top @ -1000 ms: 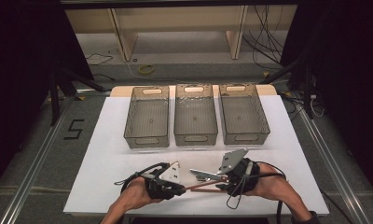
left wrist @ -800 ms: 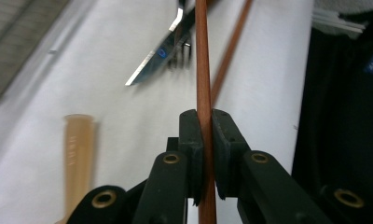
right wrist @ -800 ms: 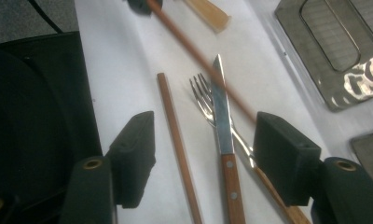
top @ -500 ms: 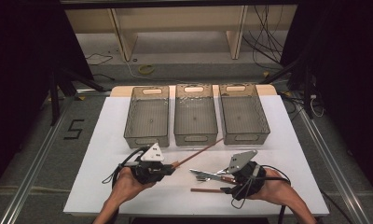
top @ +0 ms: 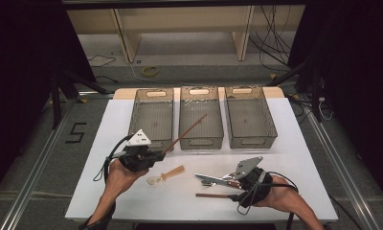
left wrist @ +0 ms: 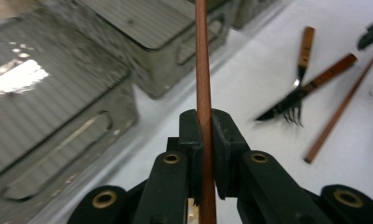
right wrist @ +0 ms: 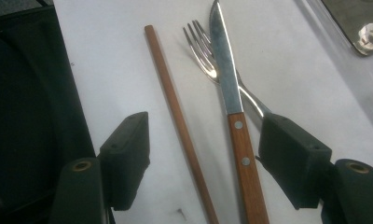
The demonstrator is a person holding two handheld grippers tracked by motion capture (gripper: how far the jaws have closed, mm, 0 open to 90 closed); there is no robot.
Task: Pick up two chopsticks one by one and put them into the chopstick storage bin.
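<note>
Wood is what you're dealing with here, so think light, stiff and a bit slick: the chopstick (left wrist: 202, 70) in your left gripper (top: 157, 155) weighs next to nothing, but it's thin and round-ish, so it can roll or pivot between the fingers (left wrist: 192, 135) if you swing it fast. Right now those fingers are clamped on it near one end, and the long free end slants up over the middle bin (top: 201, 117), with the left bin (top: 151, 115) just beside it. Holding that far back lets the tip wag, so I'd guess slow wrist moves are the way to go. Your right gripper (top: 229, 183) has been spreading its fingers and holds nothing; they stand wide, low over the second chopstick (right wrist: 175, 116), the knife (right wrist: 231, 107) and the fork (right wrist: 205, 51) on the white surface (top: 295, 158). For that chopstick, take it around the middle so it stays balanced. The knife lies just beside it and across the fork, so closing could drag steel along too. A wooden-handled spoon (top: 166, 175) lies between your hands.
</note>
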